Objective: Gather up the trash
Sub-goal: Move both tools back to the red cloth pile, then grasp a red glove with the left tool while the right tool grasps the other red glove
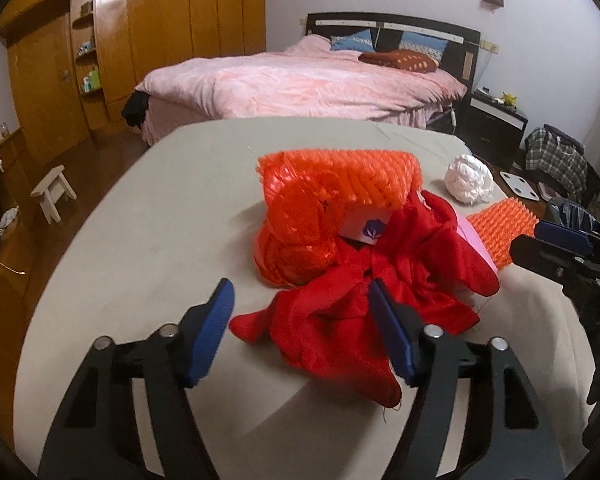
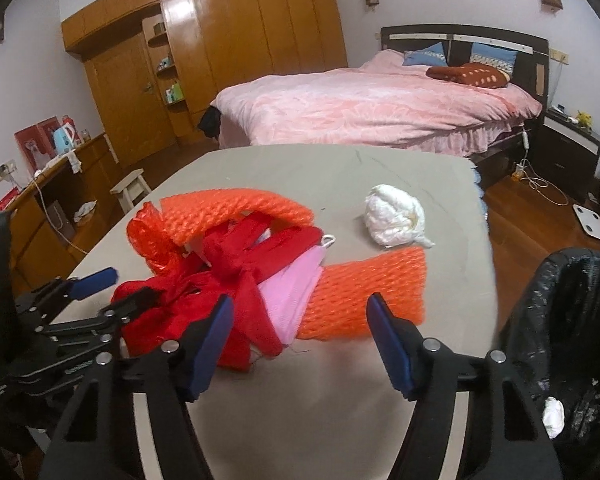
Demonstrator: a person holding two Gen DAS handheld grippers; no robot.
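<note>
A heap of trash lies on the grey table: a red cloth bag, orange plastic netting, orange foam mesh, a pink piece, a second orange foam mesh and a white crumpled wad. My left gripper is open, its fingers either side of the red bag's near edge. My right gripper is open just in front of the second foam mesh and pink piece. It also shows at the right of the left wrist view.
A bin lined with a black bag stands at the table's right, with a white scrap inside. Beyond the table are a pink bed, a wooden wardrobe, a small stool and a nightstand.
</note>
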